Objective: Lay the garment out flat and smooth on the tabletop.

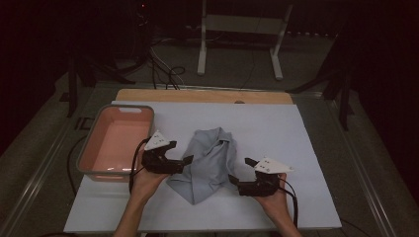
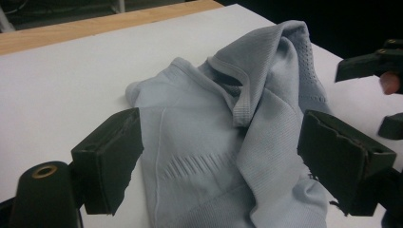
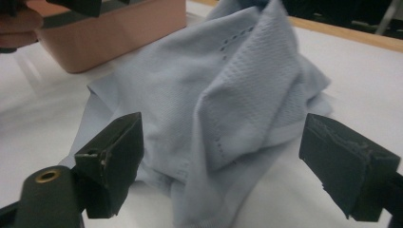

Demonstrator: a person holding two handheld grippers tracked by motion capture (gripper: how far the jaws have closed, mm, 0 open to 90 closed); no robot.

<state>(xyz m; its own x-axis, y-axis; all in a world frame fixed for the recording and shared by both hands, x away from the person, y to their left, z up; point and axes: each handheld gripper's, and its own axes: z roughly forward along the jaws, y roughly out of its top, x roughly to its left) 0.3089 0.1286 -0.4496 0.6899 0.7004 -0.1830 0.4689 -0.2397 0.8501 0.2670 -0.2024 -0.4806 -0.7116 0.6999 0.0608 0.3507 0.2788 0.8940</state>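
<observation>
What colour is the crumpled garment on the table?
Pale grey-blue garment, clearest in the left gripper view.

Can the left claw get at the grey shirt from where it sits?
Probably yes. The left claw is open at the shirt's left edge, and in the left gripper view the fabric lies right ahead between its jaws with nothing in between. The pink bin sits behind it, out of the way.

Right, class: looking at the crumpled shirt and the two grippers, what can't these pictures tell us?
- Shirt: its underside and sleeves, hidden by its own folds in the high view.
- Pink bin: cut off by the top edge in the right gripper view.
- Left gripper: whether its jaws touch the cloth, too small in the high view.
</observation>
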